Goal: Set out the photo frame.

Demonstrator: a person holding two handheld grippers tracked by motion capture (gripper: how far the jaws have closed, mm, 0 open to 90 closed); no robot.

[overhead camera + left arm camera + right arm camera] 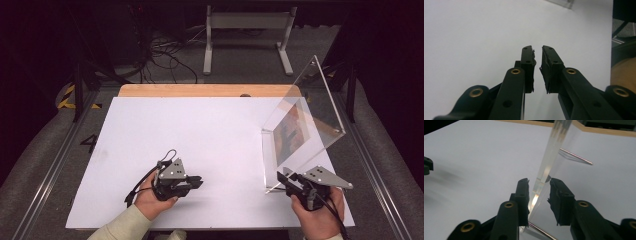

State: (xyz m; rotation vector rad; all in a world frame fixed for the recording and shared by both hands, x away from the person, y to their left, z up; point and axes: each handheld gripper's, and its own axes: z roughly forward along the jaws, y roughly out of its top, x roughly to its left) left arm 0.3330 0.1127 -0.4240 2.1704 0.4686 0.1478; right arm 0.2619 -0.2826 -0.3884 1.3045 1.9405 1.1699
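White table (200, 130): clear stand (305, 125) between right gripper (539, 187) jaws, contact unclear.

Bright, even light on the white table (200, 135); dark surroundings; soft shadows; left edge of right gripper view blurred.

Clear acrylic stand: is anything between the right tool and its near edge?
Nothing visible. The right tool is open with its jaws on either side of the near edge of the clear acrylic stand, apart from it. The left tool sits well off on the bare white board.
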